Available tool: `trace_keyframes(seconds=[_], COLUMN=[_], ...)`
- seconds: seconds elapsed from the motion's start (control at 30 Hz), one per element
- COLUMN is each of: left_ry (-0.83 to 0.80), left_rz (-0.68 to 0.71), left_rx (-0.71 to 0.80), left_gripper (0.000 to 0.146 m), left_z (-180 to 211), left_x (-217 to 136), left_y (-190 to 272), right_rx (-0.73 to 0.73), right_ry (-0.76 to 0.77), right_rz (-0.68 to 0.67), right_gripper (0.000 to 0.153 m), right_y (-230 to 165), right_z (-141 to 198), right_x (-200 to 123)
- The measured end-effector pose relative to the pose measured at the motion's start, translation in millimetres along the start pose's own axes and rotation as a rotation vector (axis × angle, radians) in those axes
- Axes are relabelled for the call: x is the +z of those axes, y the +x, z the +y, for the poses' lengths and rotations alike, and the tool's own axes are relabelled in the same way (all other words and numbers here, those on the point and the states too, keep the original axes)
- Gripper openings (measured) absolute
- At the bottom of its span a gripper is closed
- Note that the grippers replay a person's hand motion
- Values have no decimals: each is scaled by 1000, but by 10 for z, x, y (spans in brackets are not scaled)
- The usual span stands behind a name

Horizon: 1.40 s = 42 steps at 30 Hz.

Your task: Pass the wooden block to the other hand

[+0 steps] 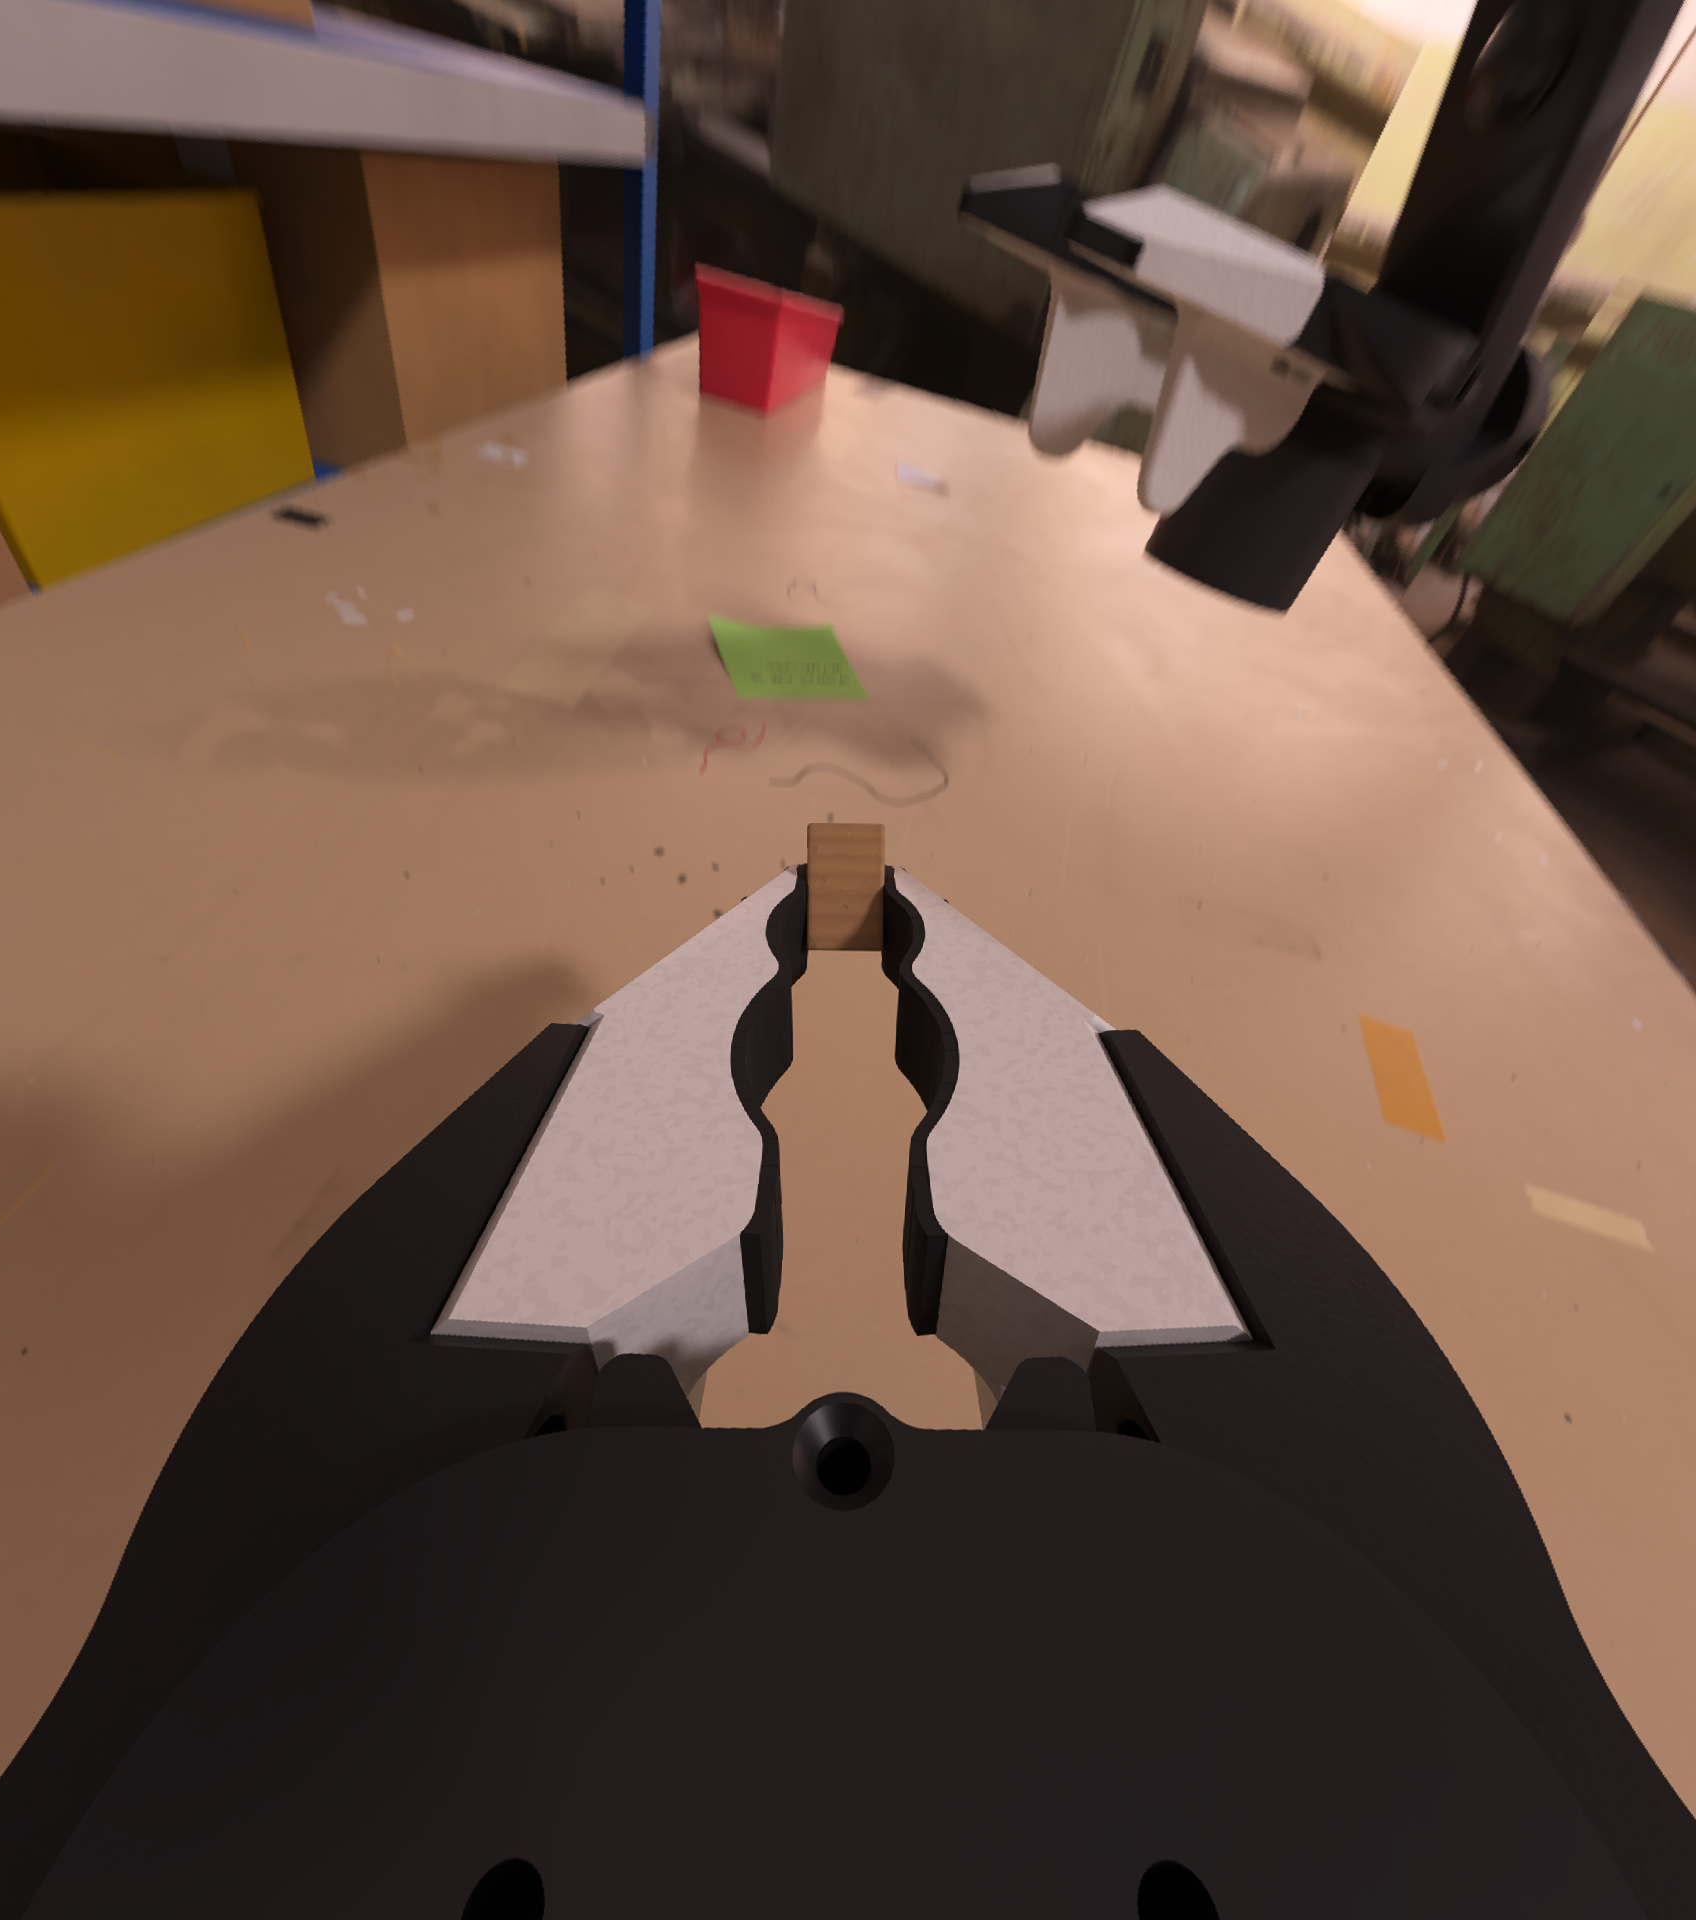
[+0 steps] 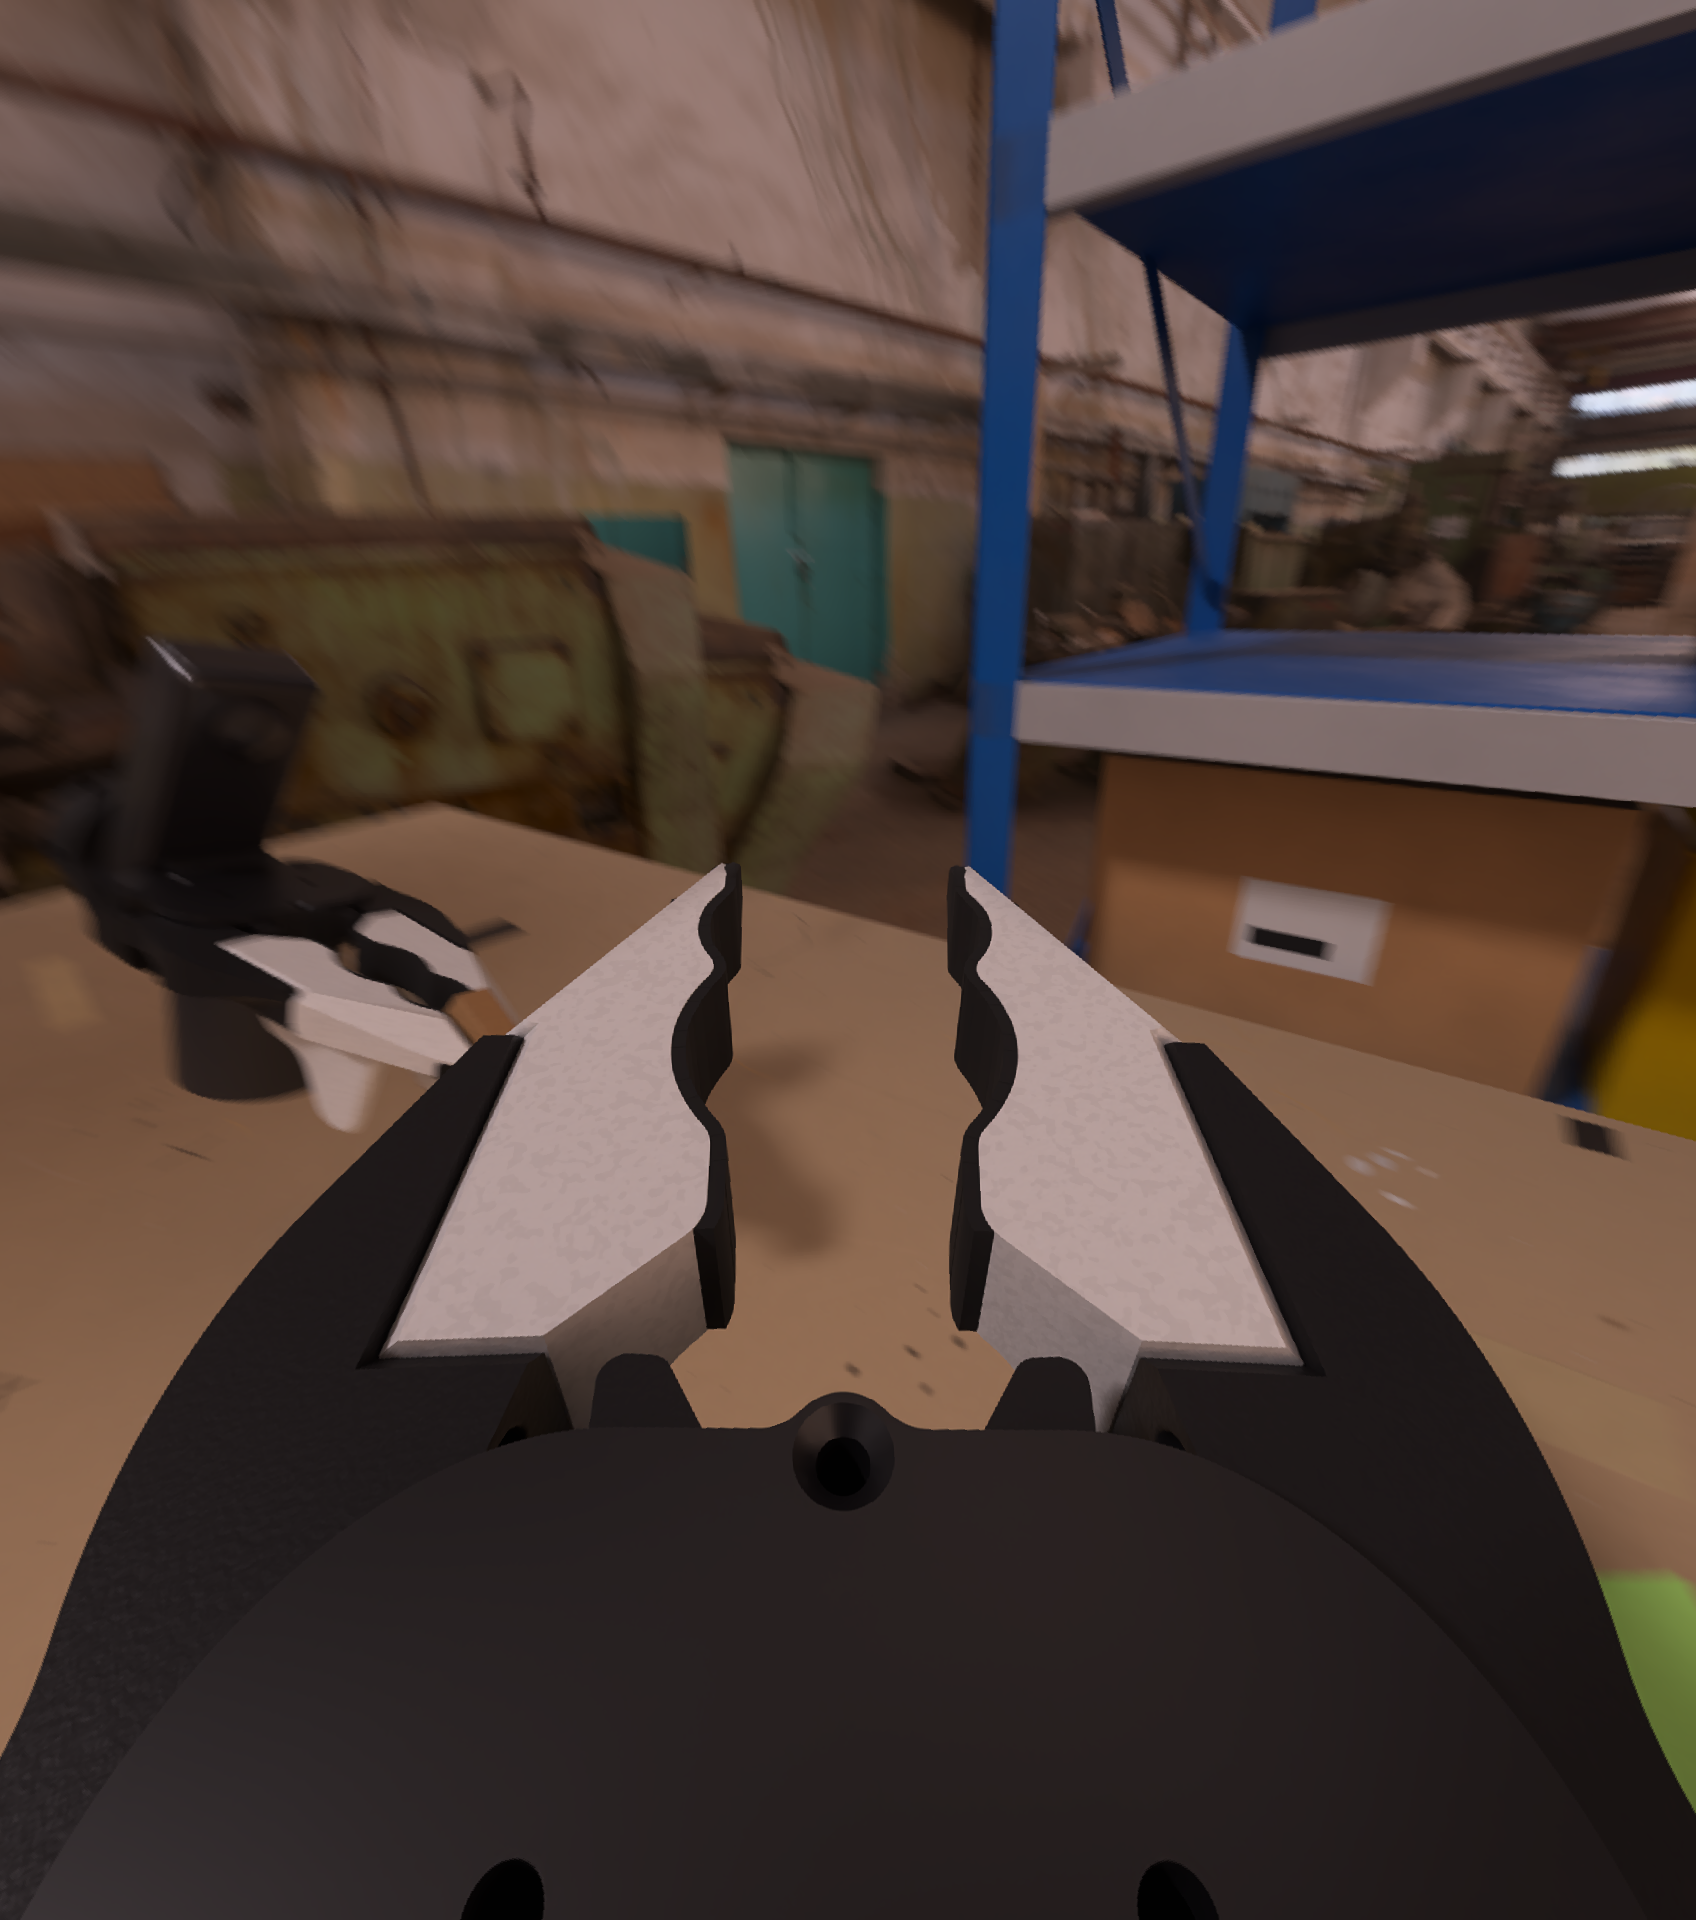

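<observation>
1. Centrally, the left gripper (image 1: 845,883), with black body and pale speckled fingers, is clenched on the small light-brown wooden block (image 1: 845,886); the block sits at the very fingertips, part of it projecting past them, above the tan worktable (image 1: 304,935).
2. Right gripper (image 2: 843,883), of the same build: its fingers are spread apart with nothing between them. In the left wrist view it hangs up and to the right, well apart from the block, fingers pointing down.
3. From the right wrist view, the left gripper and block appear off to the left — outside the gap between the right gripper's fingers, so the two are judged not yet lined up for the handover.
4. Surroundings: a red open-topped bin (image 1: 764,338) at the table's far end, a green paper note (image 1: 788,657) and a thin grey wire (image 1: 865,779) lying on the table beyond the block, and blue steel shelving (image 2: 995,436) holding a brown cardboard box (image 2: 1343,894).
5. Risks, as judged: the fingertip hold is shallow, so a knock from an approaching finger could twist the block loose; releasing before the right fingers close would drop it onto the table; little of the block stands free — the receiving fingers may collide with the left fingertips.
</observation>
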<state>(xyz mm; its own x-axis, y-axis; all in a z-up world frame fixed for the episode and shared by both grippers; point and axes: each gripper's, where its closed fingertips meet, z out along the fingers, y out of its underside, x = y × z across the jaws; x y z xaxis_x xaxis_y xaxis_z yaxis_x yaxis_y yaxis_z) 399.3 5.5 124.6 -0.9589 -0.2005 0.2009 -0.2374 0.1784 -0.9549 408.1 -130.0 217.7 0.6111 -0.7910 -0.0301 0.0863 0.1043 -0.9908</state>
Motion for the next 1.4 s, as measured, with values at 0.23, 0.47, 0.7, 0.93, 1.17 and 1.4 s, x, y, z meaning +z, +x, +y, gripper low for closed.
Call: trace_keyframes(seconds=[0.23,0.47,0.7,0.93,1.17,1.4], left_ry=[152,196,247,154,87,57], left_rz=[85,96,138,177,192,176], left_rx=[-46,-57,-74,-44,19,39], left_gripper=[12,12,12,12,12,12], left_z=[-195,-241,-296,-152,-88,-47], left_x=[-47,-47,-62,80,102,122], left_y=[107,119,166,287,359,348], right_rx=[220,208,253,182,106,113], right_ry=[-39,-161,-228,-274,-353,-387], right_rz=[-286,-294,-428,-561,-598,-604], right_gripper=[71,84,78,42,37,33], right_y=[-388,-593,-850,-1184,-1193,-1170], right_z=[189,528,683,811,852,898], right_x=[184,392,436,433,339,322])
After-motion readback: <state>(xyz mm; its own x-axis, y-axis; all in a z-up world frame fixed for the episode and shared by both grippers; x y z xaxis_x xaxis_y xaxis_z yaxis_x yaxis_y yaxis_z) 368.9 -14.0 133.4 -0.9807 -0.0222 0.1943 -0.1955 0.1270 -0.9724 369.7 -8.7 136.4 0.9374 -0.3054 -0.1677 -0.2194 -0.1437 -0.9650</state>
